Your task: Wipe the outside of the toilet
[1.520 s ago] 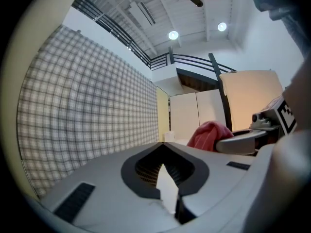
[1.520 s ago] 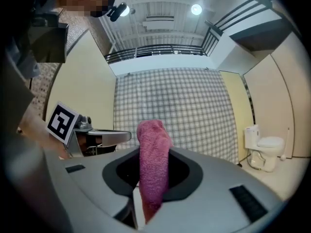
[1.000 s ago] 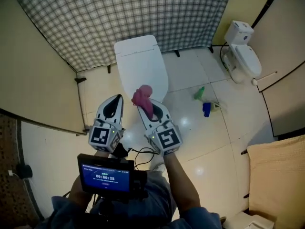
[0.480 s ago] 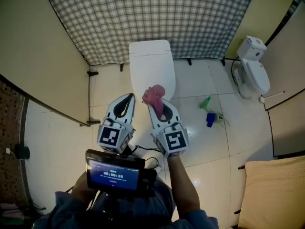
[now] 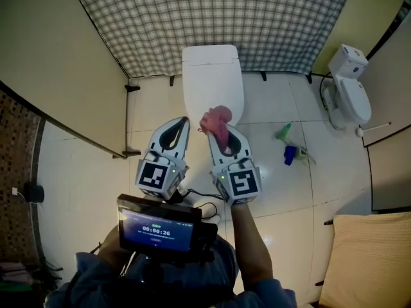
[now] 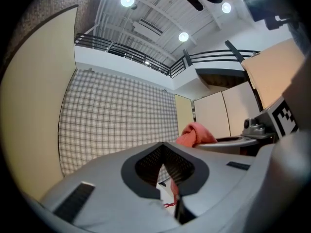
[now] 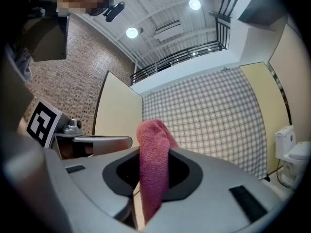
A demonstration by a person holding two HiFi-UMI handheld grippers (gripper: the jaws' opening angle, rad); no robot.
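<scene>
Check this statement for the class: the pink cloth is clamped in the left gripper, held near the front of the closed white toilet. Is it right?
Not quite. The right gripper clamps the pink cloth, as the right gripper view shows. The left gripper has its jaws together on nothing. The rest stands: the cloth is held near the front of the closed white toilet.

Bottle (image 5: 283, 132) on floor (image 5: 270, 191), right of toilet (image 5: 212, 82)
</scene>
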